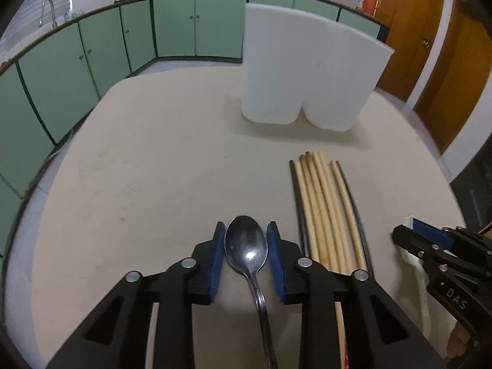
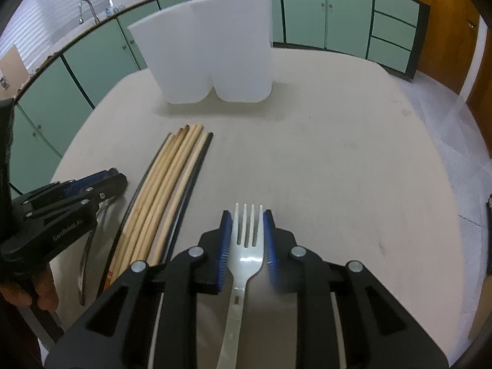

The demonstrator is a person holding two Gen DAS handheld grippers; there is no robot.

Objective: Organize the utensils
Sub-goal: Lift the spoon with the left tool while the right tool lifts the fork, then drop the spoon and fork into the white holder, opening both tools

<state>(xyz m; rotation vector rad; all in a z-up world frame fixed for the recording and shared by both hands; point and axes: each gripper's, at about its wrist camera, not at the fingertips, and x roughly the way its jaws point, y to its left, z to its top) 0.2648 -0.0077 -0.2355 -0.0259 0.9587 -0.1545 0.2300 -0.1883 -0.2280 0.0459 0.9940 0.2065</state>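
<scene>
Between the blue pads of the left gripper [image 1: 246, 240] lies a dark metal spoon [image 1: 246, 246], bowl up, its handle running back under the tool; the fingers bracket the bowl closely, though I cannot tell whether they truly pinch it. Just right of those fingers, a bundle of wooden and black chopsticks [image 1: 326, 212] rests on the beige table [image 1: 153, 160]. Over at the right gripper [image 2: 246, 230], the fingers flank the head of a silver fork [image 2: 247, 240], and contact is equally unclear. Ahead of both tools stands a white two-compartment holder [image 2: 212, 49].
</scene>
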